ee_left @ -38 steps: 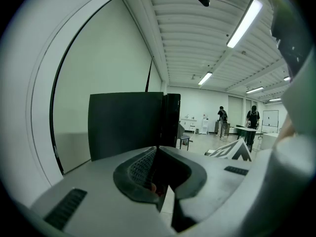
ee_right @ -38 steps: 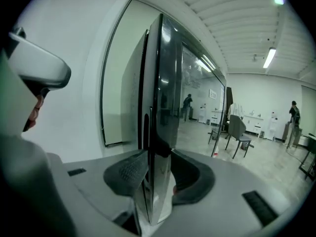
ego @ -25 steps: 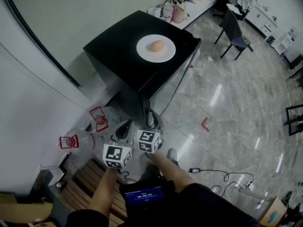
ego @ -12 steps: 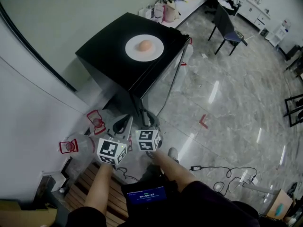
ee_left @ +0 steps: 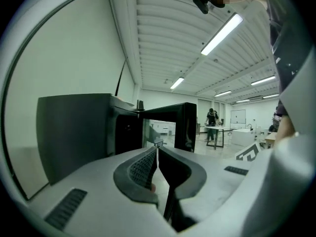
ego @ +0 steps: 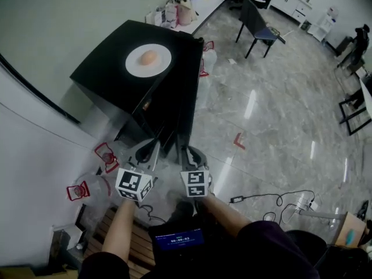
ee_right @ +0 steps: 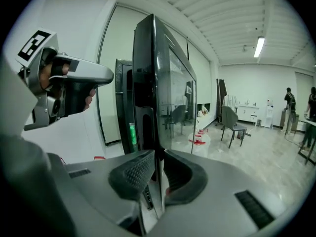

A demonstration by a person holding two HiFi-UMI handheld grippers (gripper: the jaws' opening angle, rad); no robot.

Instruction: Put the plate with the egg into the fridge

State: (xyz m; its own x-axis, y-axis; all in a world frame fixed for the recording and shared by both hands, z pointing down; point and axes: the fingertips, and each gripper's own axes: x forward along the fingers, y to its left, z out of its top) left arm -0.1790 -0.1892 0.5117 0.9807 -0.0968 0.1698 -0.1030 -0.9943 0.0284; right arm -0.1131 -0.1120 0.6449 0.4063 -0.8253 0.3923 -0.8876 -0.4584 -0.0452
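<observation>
A white plate (ego: 148, 60) with a brown egg (ego: 149, 57) lies on top of the black fridge (ego: 104, 74). The fridge's glass door (ee_right: 160, 83) stands swung out towards me. Its edge runs between the jaws of my right gripper (ee_right: 157, 158), which have just been closing and now pinch it. In the head view the right gripper (ego: 189, 151) sits low at the door's edge. My left gripper (ego: 152, 149) hangs beside it, shut and empty. In its own view the left gripper (ee_left: 156, 152) points at the open fridge (ee_left: 74, 127).
Two red-capped water jugs (ego: 106, 154) (ego: 79, 190) stand on the floor at the left by the wall. A wooden pallet (ego: 116, 237) lies under my arms. Cables (ego: 279, 201) trail at the right. A chair (ego: 258, 27) and a table with bags (ego: 177, 9) stand farther back.
The fridge door has swung open towards me. My right gripper has moved right with the door's edge and closed on it. The left gripper has shifted a little.
</observation>
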